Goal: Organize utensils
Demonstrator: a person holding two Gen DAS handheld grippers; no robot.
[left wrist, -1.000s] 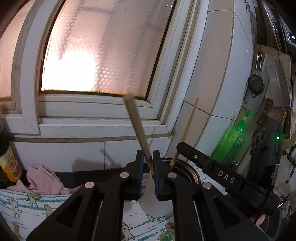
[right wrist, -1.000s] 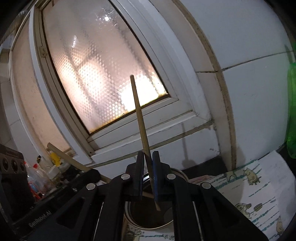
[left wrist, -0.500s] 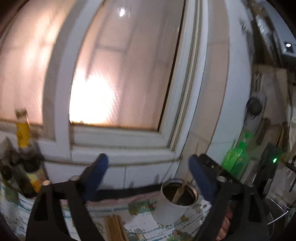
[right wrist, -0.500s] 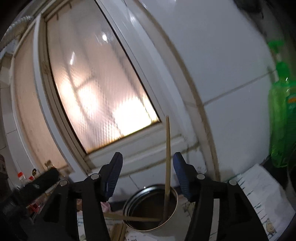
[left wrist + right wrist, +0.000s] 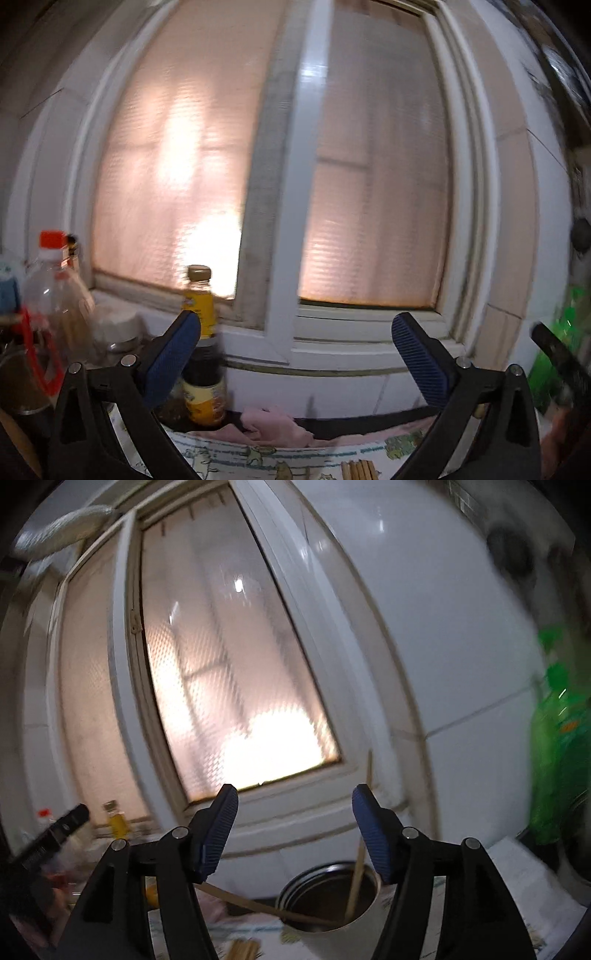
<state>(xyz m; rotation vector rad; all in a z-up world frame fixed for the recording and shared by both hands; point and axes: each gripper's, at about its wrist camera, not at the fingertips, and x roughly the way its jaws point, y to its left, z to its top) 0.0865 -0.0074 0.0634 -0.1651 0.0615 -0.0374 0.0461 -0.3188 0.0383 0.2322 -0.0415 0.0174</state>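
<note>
I'm seeing a shiny metal tin (image 5: 325, 901) w/ matt wooden sticks (image 5: 356, 871), ribbed blue rubbery pads (image 5: 218, 830), frosted textured window glass (image 5: 229, 686), glossy white tiles (image 5: 443, 646), soft pink cloth (image 5: 273, 424).

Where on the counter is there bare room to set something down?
Free: patterned mat between the pink cloth and loose chopsticks. Crowded: bottles far left, can holding two utensils, green bottle at right.

Left hand-held gripper (image 5: 295, 336) and right hand-held gripper (image 5: 294, 805), jaws just opened, wide apart, empty.
</note>
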